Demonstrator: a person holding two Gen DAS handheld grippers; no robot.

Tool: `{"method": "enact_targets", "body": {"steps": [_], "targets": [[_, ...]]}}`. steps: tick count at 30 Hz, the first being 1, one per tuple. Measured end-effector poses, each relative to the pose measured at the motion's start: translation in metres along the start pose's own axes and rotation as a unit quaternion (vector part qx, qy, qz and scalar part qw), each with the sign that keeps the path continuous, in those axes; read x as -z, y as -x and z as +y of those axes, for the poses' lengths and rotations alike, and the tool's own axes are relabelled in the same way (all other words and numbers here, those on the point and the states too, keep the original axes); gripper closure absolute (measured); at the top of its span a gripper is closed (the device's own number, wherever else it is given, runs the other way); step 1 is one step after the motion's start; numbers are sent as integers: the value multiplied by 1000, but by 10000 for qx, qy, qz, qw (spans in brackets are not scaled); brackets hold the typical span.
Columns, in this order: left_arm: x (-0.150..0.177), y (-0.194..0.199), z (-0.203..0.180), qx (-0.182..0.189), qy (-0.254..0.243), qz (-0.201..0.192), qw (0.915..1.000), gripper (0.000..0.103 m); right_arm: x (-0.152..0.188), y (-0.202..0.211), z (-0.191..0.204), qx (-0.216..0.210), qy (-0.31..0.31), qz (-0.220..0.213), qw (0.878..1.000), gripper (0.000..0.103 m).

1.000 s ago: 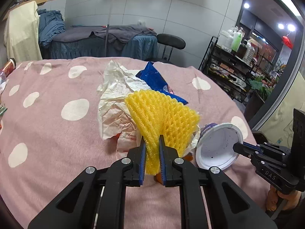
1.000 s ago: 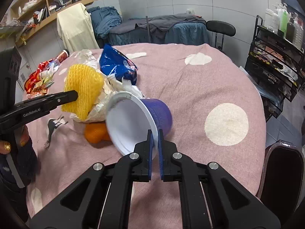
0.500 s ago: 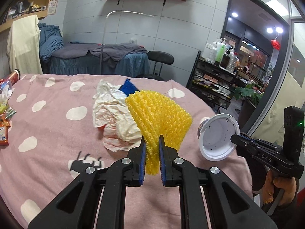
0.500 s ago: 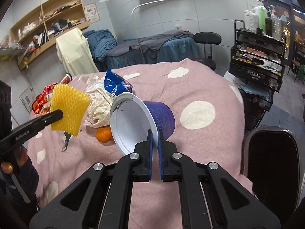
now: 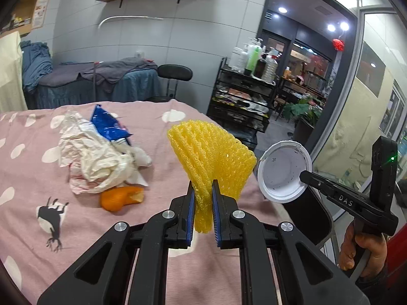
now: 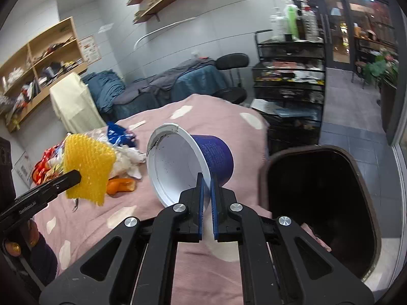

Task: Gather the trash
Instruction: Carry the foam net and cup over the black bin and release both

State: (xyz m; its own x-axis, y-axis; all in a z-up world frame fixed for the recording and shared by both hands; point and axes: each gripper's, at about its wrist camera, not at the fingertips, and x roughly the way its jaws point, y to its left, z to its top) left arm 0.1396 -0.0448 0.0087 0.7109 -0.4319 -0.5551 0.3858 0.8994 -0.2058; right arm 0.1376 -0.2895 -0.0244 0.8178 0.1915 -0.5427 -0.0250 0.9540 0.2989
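Note:
My left gripper [image 5: 202, 195] is shut on a yellow foam fruit net [image 5: 213, 162], held in the air above the pink spotted tablecloth [image 5: 30, 203]; the net [image 6: 87, 167] shows at the left of the right wrist view. My right gripper [image 6: 206, 185] is shut on the rim of a blue paper cup with a white inside [image 6: 183, 167], also lifted; the cup [image 5: 283, 171] hangs off the table's right edge. A dark open trash bin [image 6: 320, 203] stands just right of the cup. Crumpled white paper [image 5: 99, 157], a blue wrapper [image 5: 106, 127] and an orange peel [image 5: 120, 198] lie on the cloth.
A red snack wrapper [image 6: 44, 160] lies at the table's far left. A black wire cart with bottles [image 5: 244, 96] and a black stool [image 5: 174, 73] stand beyond the table. A hand [image 5: 361, 249] holds the right gripper's grip at lower right.
Both grippers have risen and swung right with their loads, away from the trash pile. The orange peel is now uncovered on the cloth, and the bin has come into the right wrist view.

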Motion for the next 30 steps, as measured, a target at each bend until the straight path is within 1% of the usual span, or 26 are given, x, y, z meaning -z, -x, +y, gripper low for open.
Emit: {"method": "enact_targets", "body": {"steps": [6, 13, 16, 17, 21, 24, 30], "targets": [[1, -15, -29, 211, -183, 109, 9996, 90, 7, 17, -41, 385, -372, -122, 9985, 97], [5, -30, -59, 384, -390, 259, 9982, 90, 16, 23, -82, 816, -746, -92, 9938, 97], [5, -36, -70, 434, -472, 321, 9974, 90, 22, 20, -99, 991, -881, -8, 9912, 97], [5, -39, -73, 441, -503, 349, 9972, 90, 26, 17, -106, 1108, -938, 59, 9894, 97], [6, -49, -85, 480, -619, 441, 9960, 90, 37, 3, -128, 1338, -1130, 309, 9841, 97], [9, -57, -94, 511, -713, 511, 9948, 90, 46, -9, -139, 1516, -1208, 476, 9799, 97], [14, -70, -109, 577, -837, 651, 9927, 90, 62, -26, -150, 1690, -1219, 691, 9756, 96]]}}
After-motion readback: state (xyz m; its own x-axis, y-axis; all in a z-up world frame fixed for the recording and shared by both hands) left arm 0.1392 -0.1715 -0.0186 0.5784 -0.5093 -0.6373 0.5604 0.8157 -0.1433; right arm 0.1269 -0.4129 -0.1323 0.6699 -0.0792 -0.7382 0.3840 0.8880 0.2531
